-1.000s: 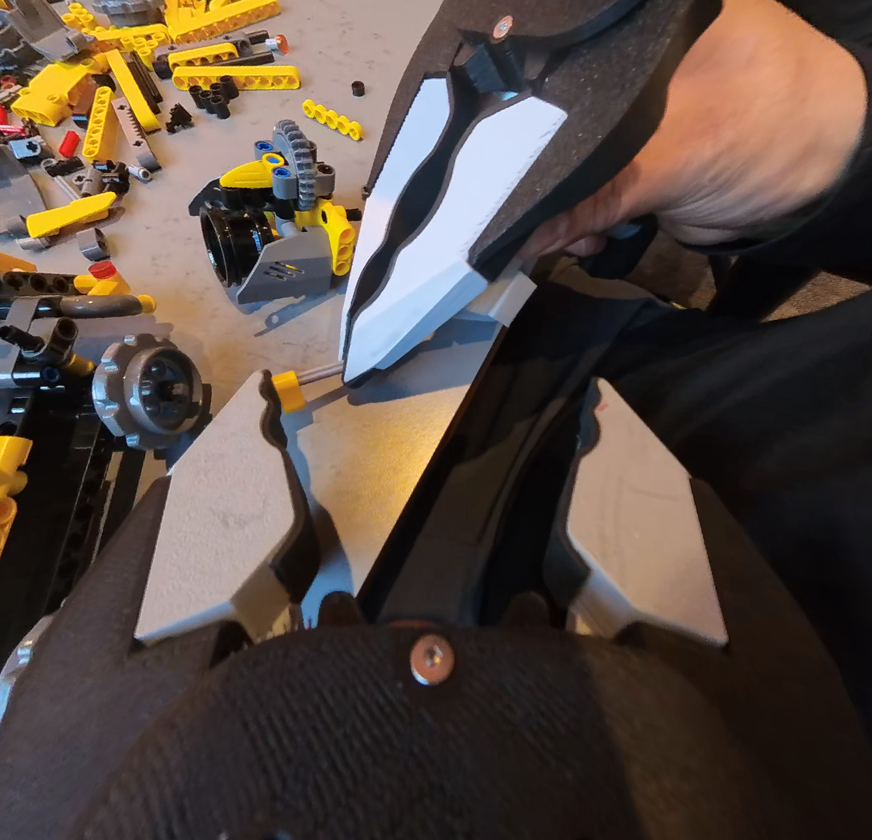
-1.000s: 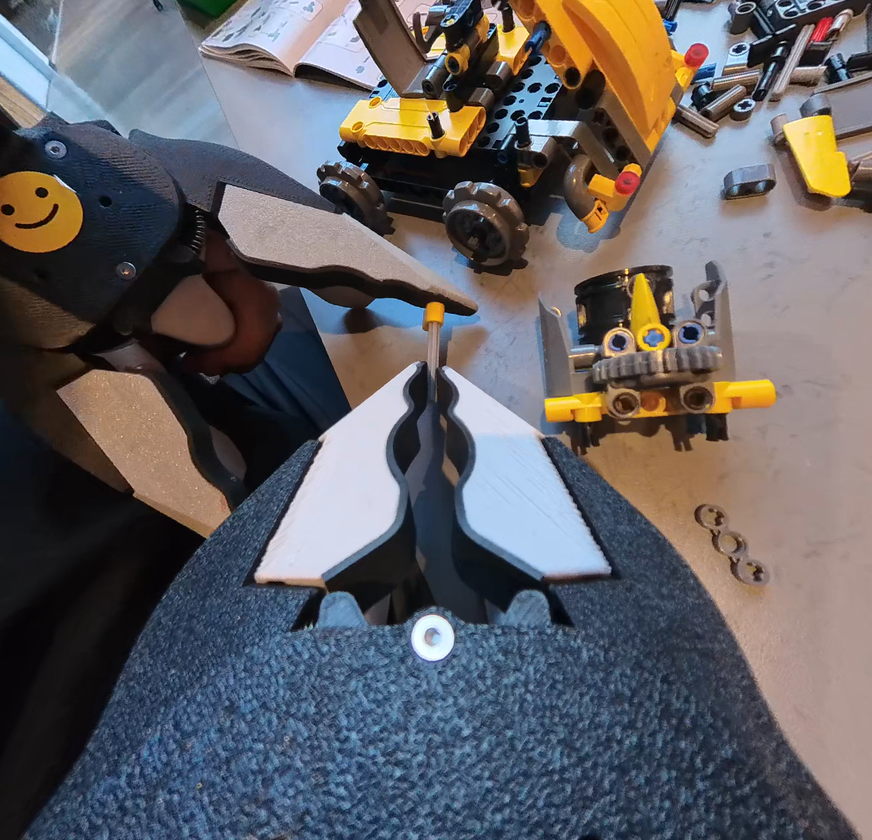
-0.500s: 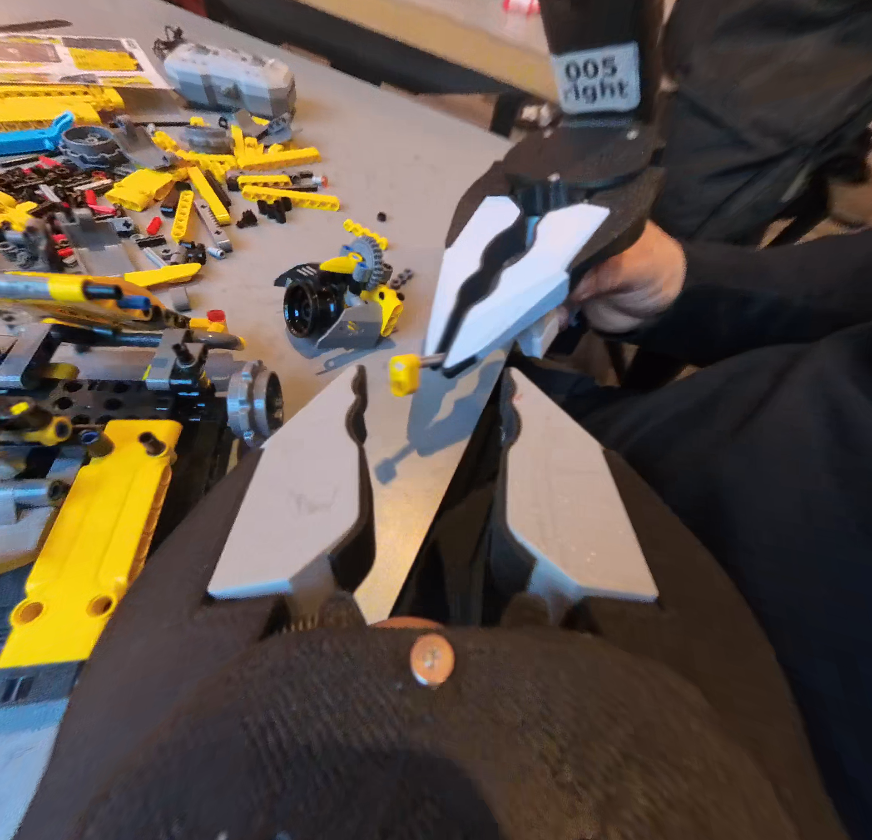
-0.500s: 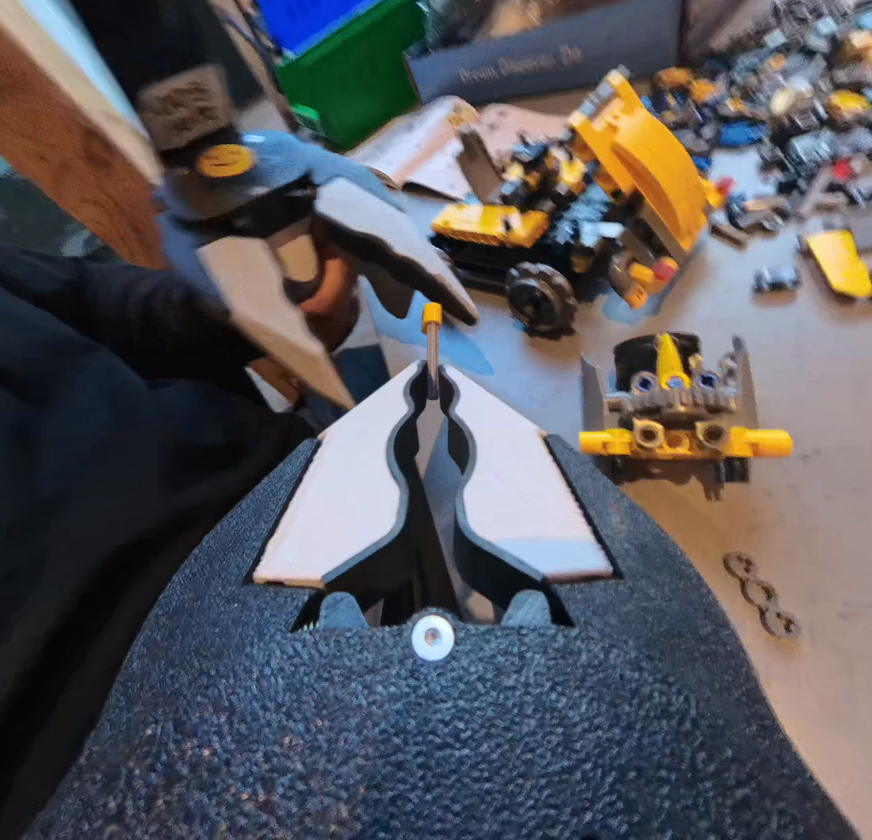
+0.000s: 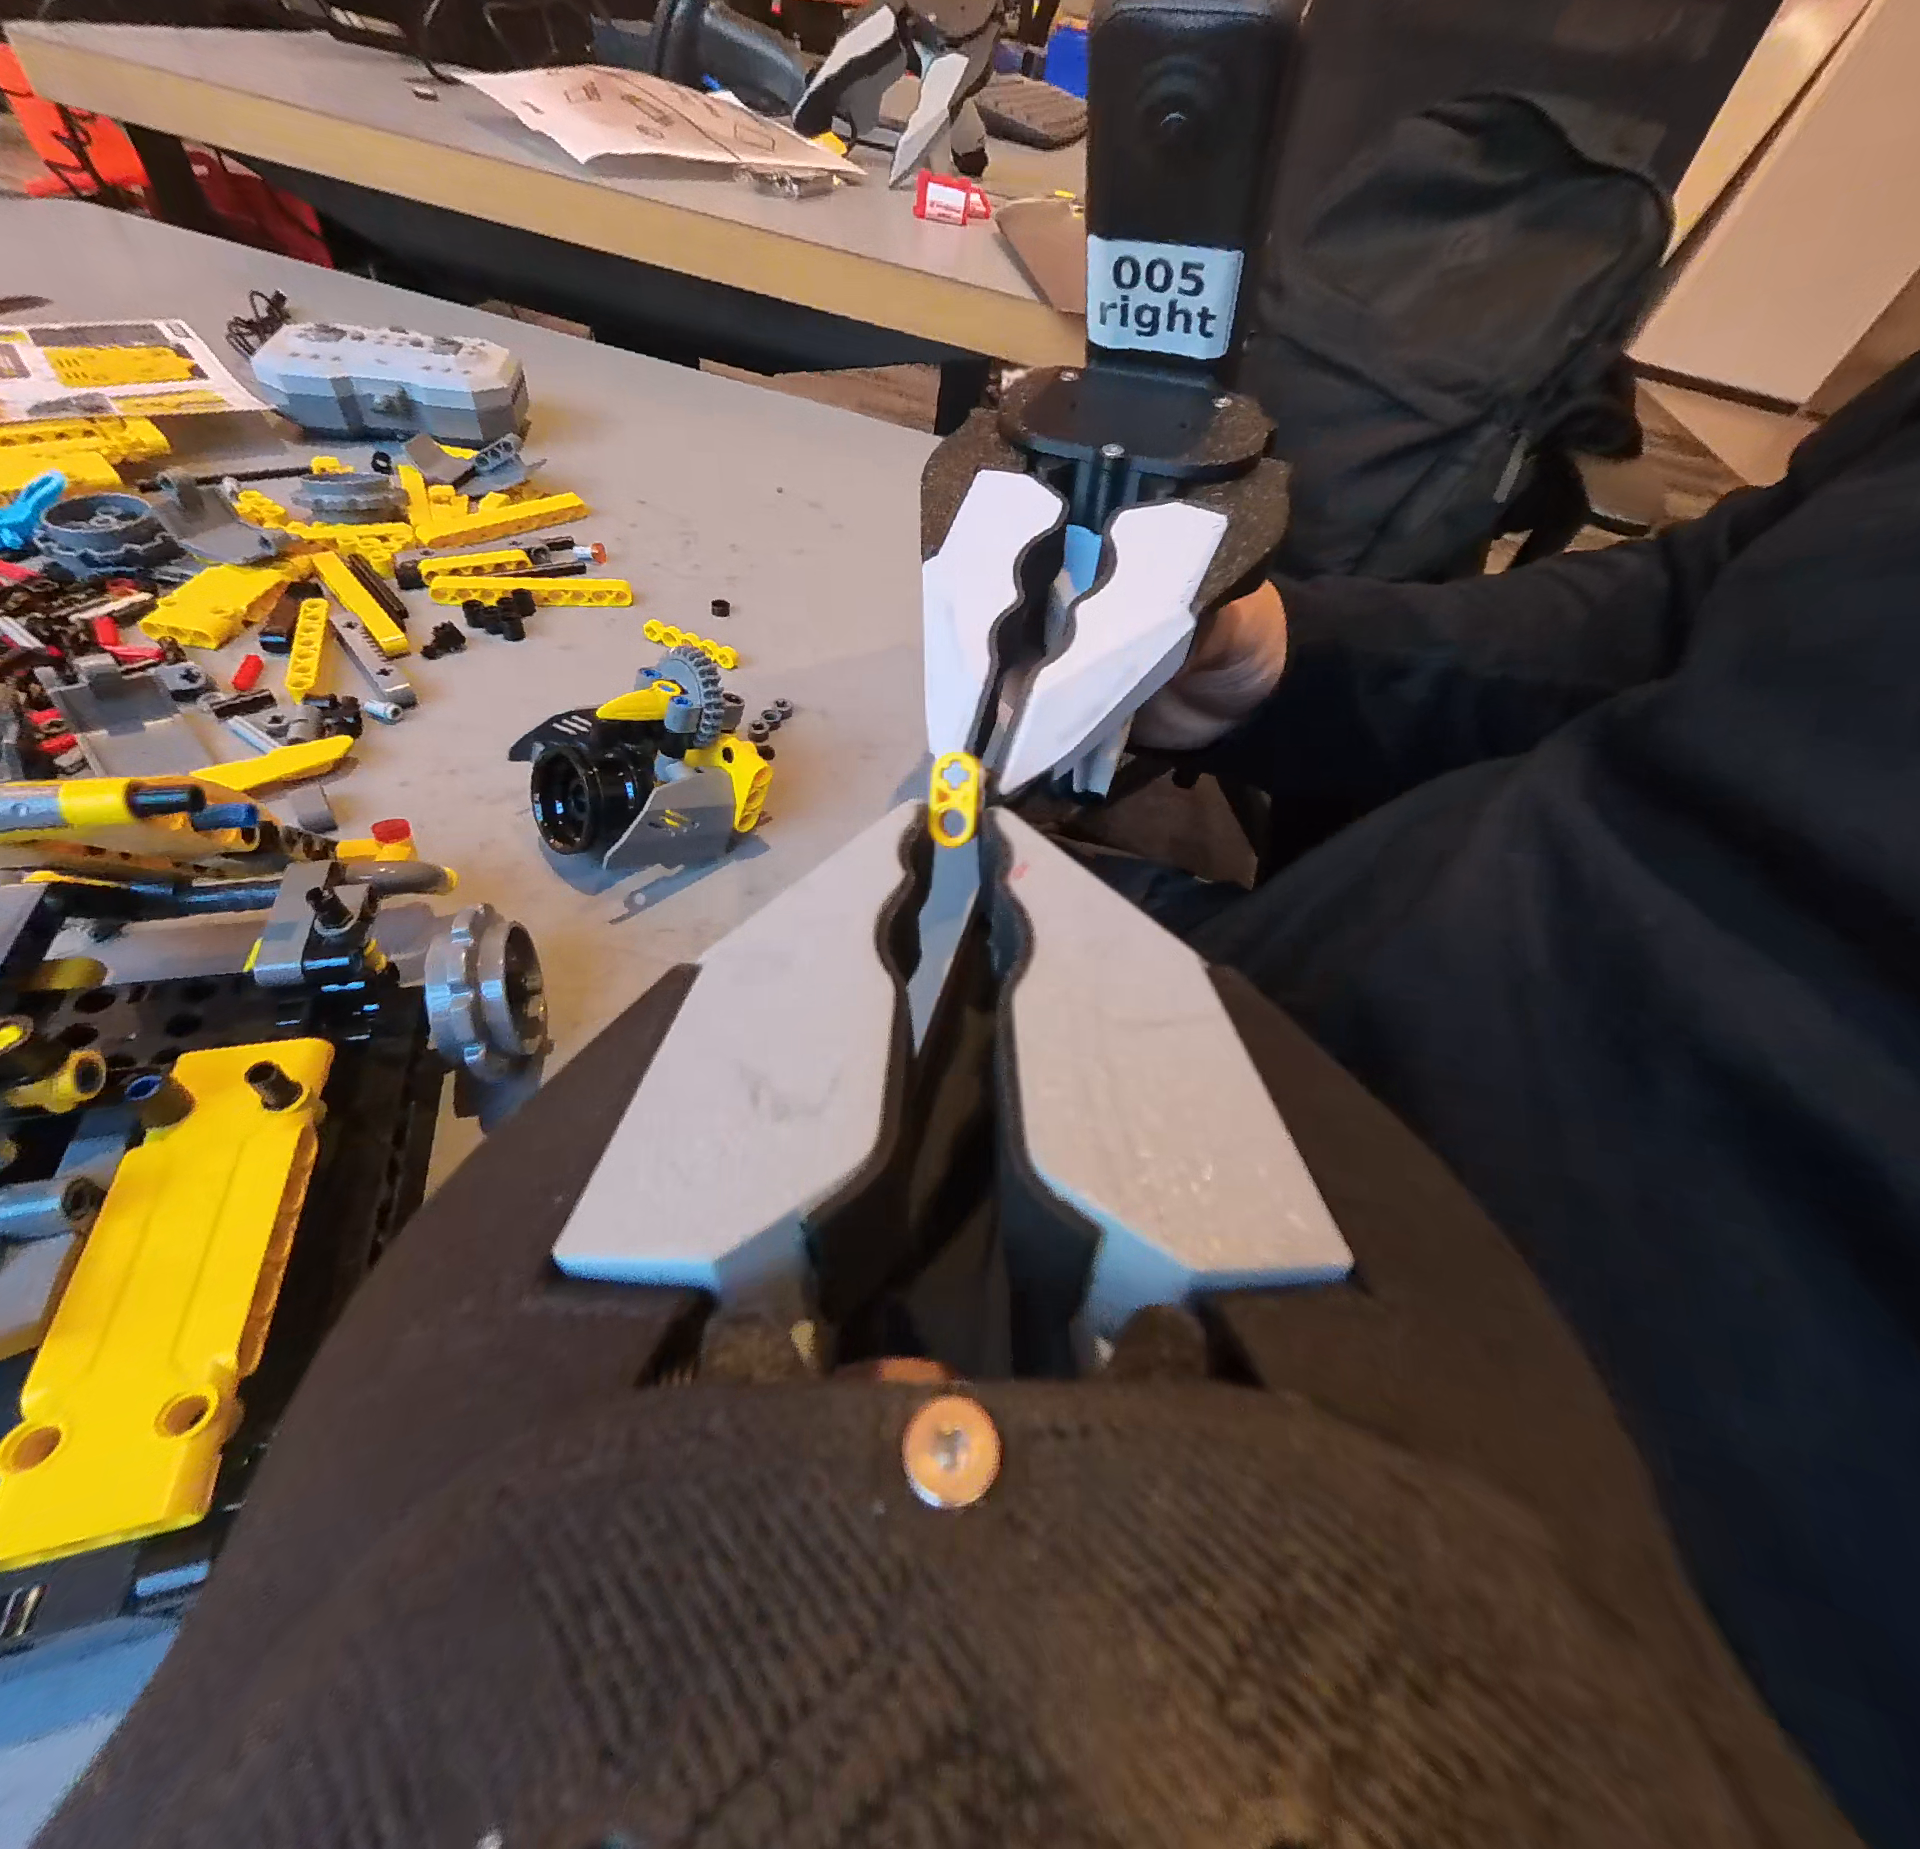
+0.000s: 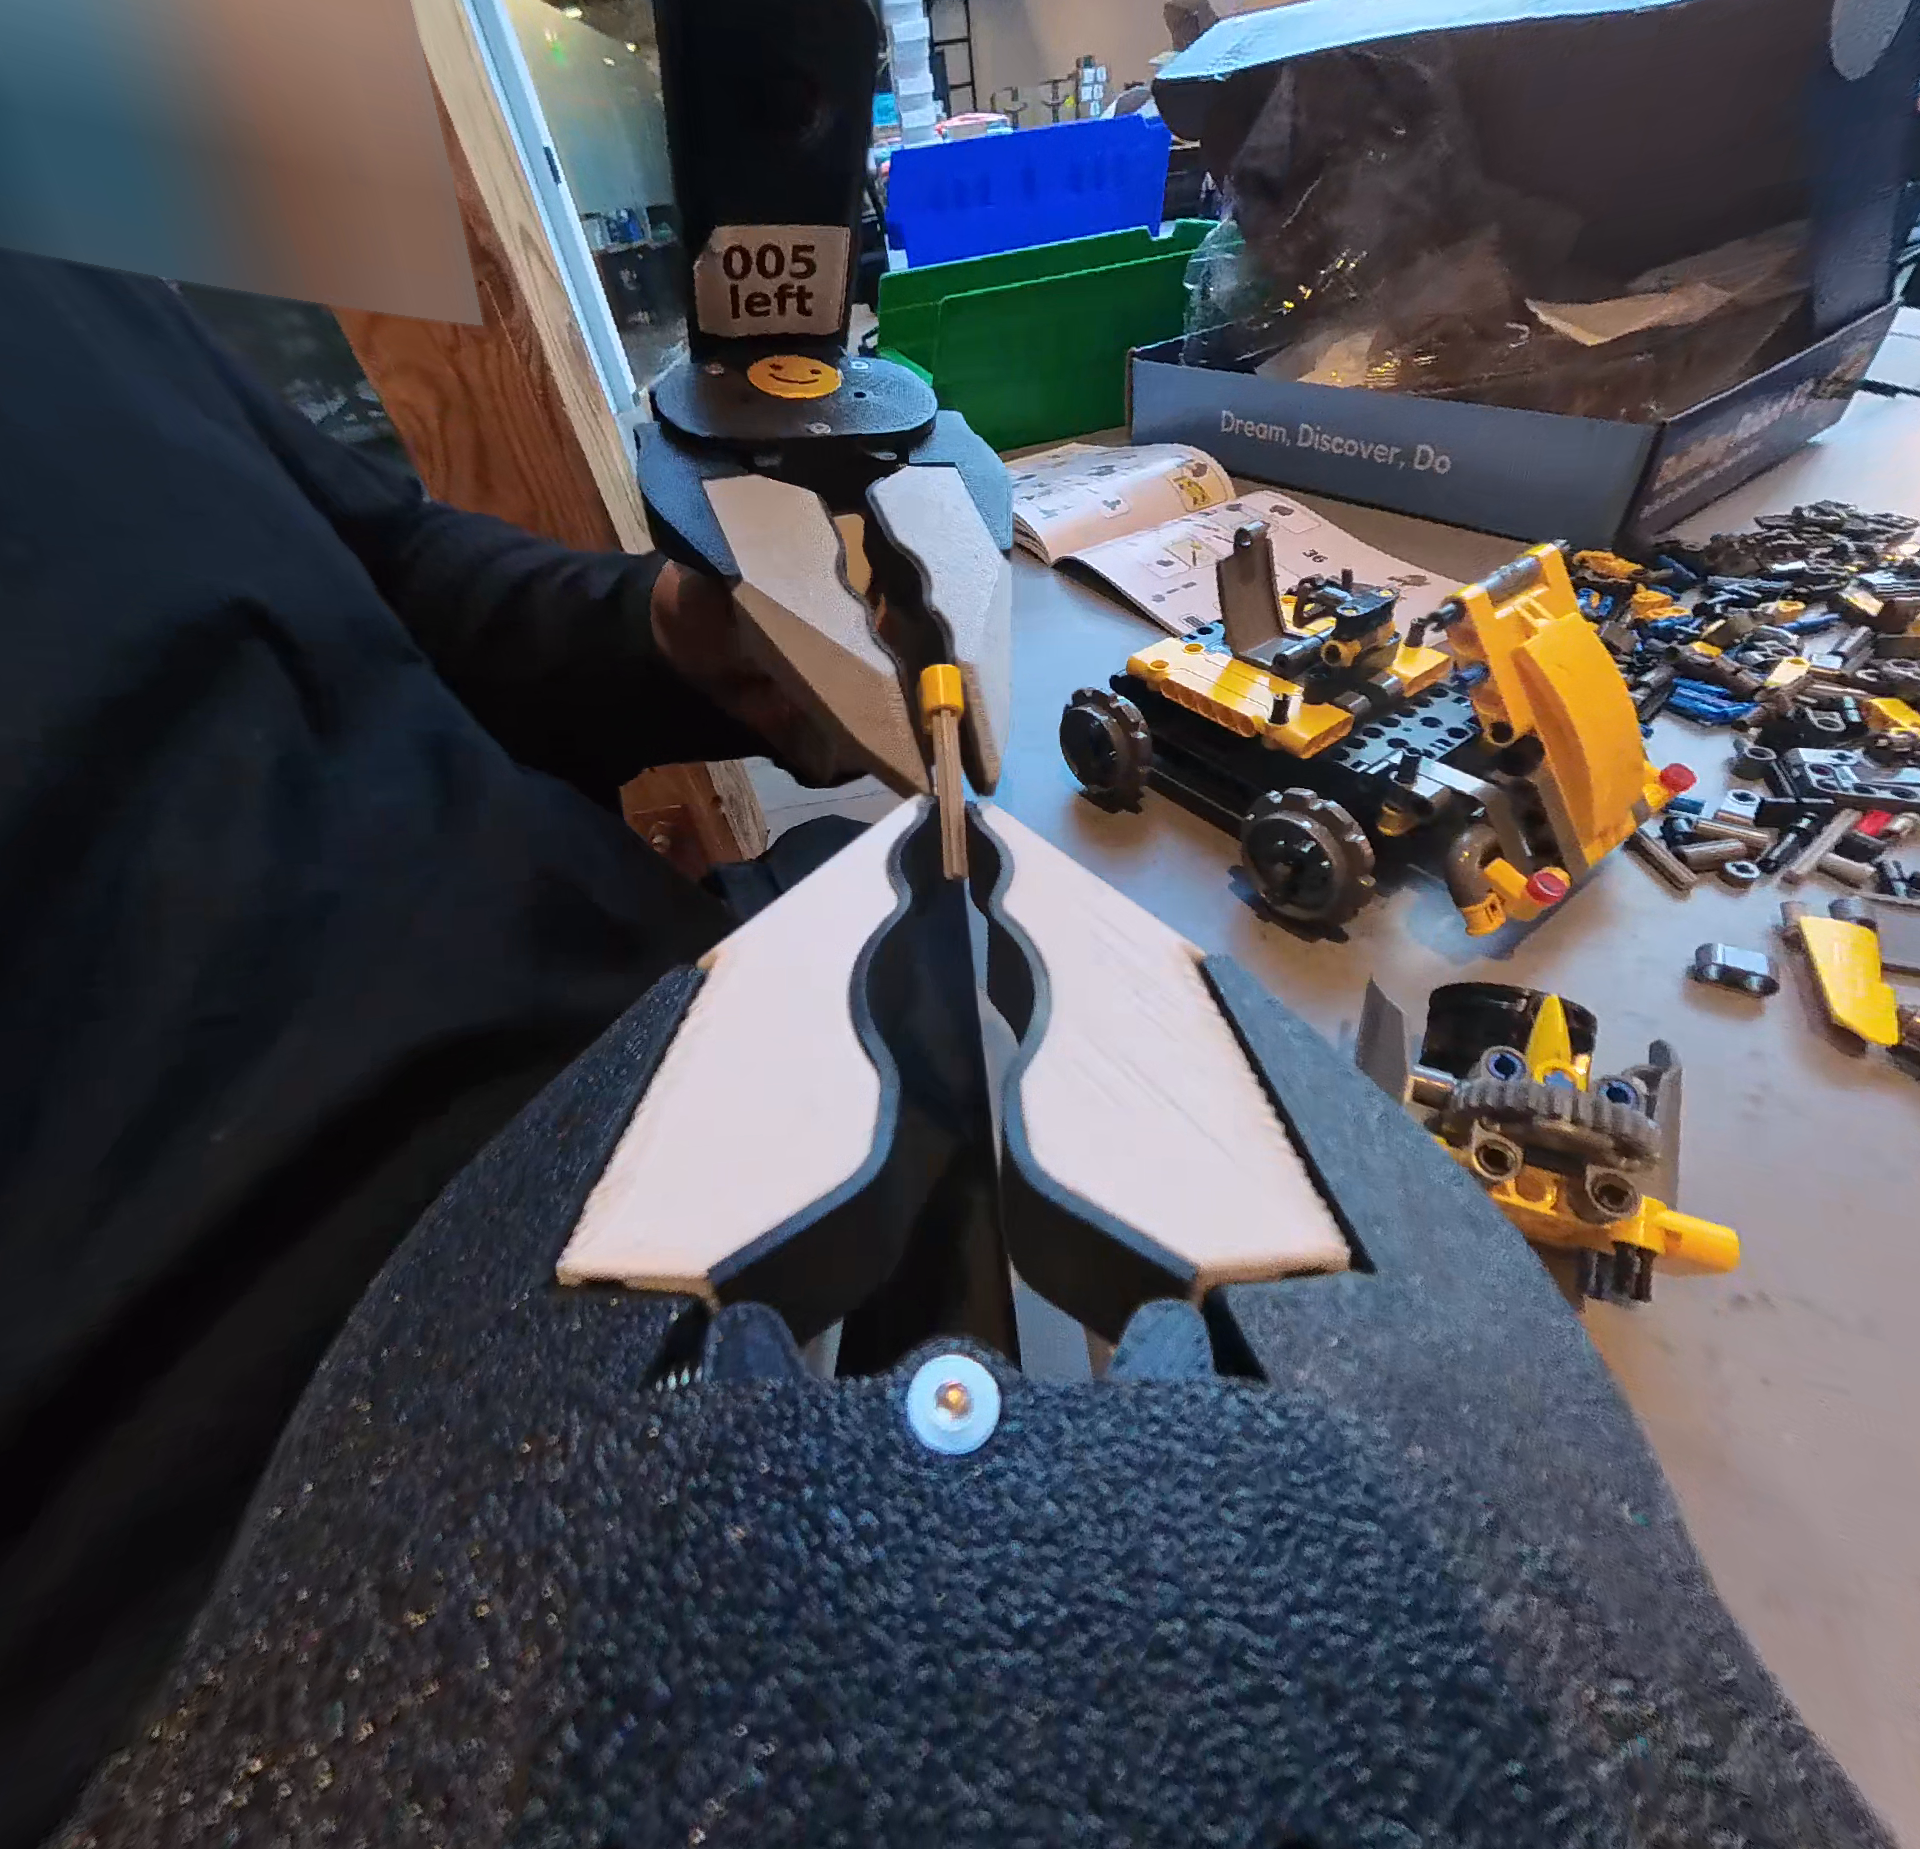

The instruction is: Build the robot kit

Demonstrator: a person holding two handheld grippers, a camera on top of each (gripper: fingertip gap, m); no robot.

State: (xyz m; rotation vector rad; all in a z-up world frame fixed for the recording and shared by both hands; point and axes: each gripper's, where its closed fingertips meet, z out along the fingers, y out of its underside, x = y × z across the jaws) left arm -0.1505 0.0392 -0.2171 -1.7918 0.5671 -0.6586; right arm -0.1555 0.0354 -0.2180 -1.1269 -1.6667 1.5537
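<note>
My right gripper (image 6: 951, 812) is shut on a thin grey axle (image 6: 948, 786) that carries a small yellow connector (image 6: 940, 696) on its far end. My left gripper (image 5: 954, 831) faces it tip to tip, and its two fingers are closed on the yellow connector (image 5: 954, 810). Both are held in the air, off the near edge of the grey table (image 5: 727, 511). The right gripper (image 5: 985, 776) shows opposite in the left wrist view, and the left gripper (image 6: 943, 776) shows opposite in the right wrist view.
A yellow and black vehicle model (image 6: 1351, 719) stands on the table, and it also shows in the left wrist view (image 5: 156, 1176). A small sub-assembly with a grey gear (image 5: 655, 771) lies near it. Loose parts (image 5: 312, 594), an instruction booklet (image 6: 1143, 532) and an open box (image 6: 1455, 428) lie beyond. Less than 4 cm separates the two grippers' tips.
Both grippers rose from the table and levelled out facing each other. My left gripper went from wide open to closed on the yellow connector. The right kept its hold on the axle.
</note>
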